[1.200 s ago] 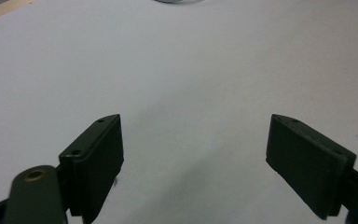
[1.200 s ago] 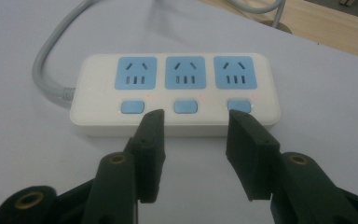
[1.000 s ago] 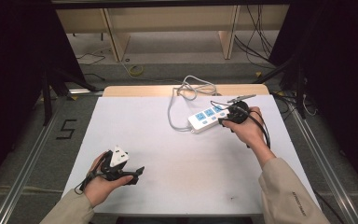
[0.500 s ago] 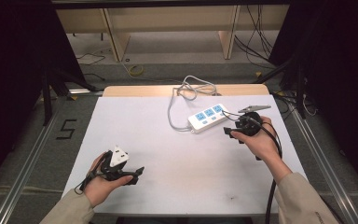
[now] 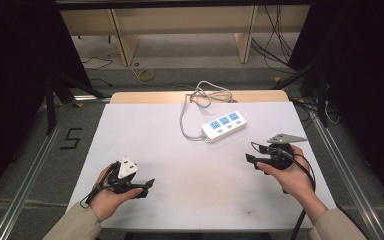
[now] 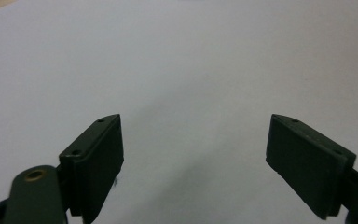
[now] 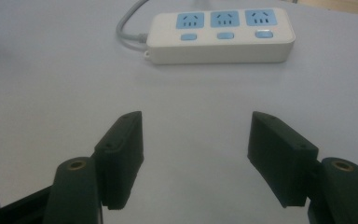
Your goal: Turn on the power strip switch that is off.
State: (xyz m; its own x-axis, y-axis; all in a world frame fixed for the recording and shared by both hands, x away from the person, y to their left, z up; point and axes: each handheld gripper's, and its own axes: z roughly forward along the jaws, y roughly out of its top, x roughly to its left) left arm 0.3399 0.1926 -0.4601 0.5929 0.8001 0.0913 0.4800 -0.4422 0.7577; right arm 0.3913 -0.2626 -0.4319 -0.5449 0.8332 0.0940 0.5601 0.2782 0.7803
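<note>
We see the right gripper point(image 5: 250, 159) pulled back from the power strip point(image 5: 224, 126), jaws spread and empty; strip lies at the bench's point(image 5: 190, 200) far middle. Left gripper point(image 5: 147, 186) idles, jaws spread. Contact looks finished.

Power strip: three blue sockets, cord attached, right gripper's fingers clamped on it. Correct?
Not clamped. The right gripper view shows the right gripper open and empty, short of the power strip, which lies free on the table. Three blue sockets and the cord are right.
</note>
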